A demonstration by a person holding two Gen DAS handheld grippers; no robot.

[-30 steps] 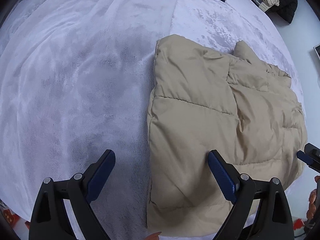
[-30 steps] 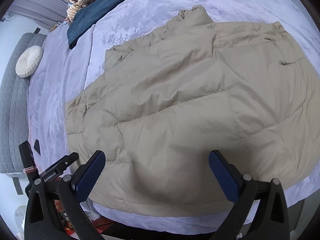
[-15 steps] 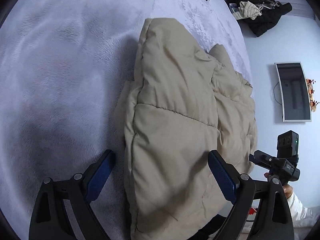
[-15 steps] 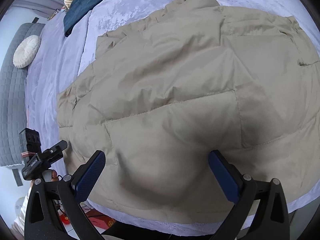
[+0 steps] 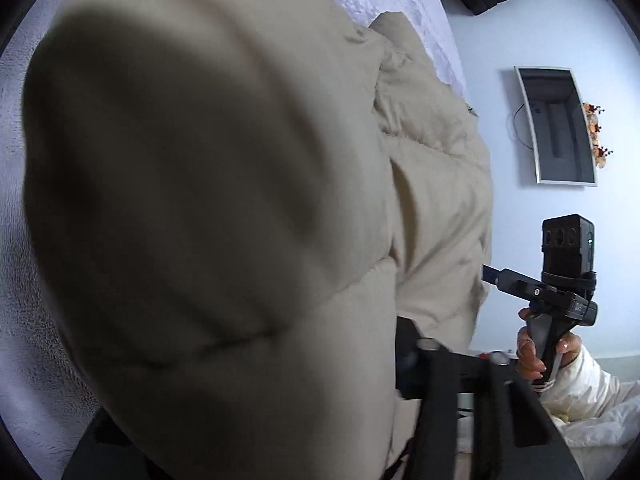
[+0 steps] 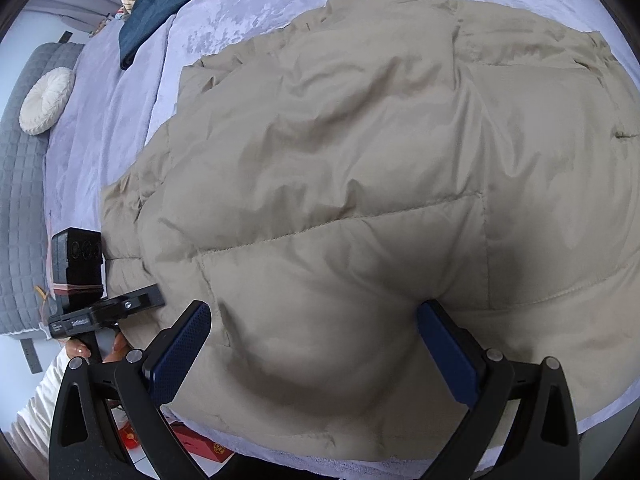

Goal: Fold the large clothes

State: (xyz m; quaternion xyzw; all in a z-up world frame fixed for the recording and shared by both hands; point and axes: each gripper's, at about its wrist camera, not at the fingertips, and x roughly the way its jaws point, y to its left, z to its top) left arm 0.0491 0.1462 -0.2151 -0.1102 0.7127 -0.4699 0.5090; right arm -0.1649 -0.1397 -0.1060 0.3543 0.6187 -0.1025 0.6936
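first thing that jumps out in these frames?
The beige puffer jacket, spread over the lavender bedspread and filling most of both views. In the left wrist view it bulges right up against the lens as the left gripper closes at its edge. The right gripper is open, its fingers straddling the near hem.

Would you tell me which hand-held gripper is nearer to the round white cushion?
Left. The left hand-held gripper sits at the jacket's edge toward the cushion; the right hand-held gripper is farther along, open over the hem.
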